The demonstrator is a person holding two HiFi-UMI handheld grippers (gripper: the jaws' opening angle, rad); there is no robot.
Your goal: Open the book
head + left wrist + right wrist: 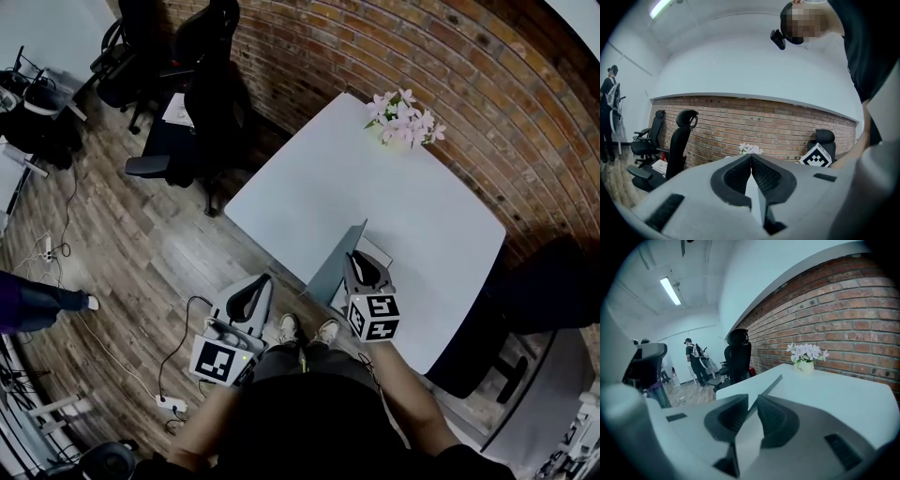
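The book [373, 251] lies at the near edge of the white table [375, 169]. Its grey-blue cover [337, 255] stands lifted at a steep angle. My right gripper [354, 255] is shut on the cover's free edge. In the right gripper view the thin cover [765, 389] runs between the two dark pads of the right gripper [752, 400]. My left gripper [264, 279] hangs to the left of the book, off the table's edge over the floor. In the left gripper view the left gripper [751, 157] has its tips together with nothing between them.
A pot of pale pink flowers [403, 120] stands at the table's far corner by the brick wall. Black office chairs [202, 103] stand left of the table. A power strip and cables [169, 403] lie on the wooden floor. People stand far off [696, 359].
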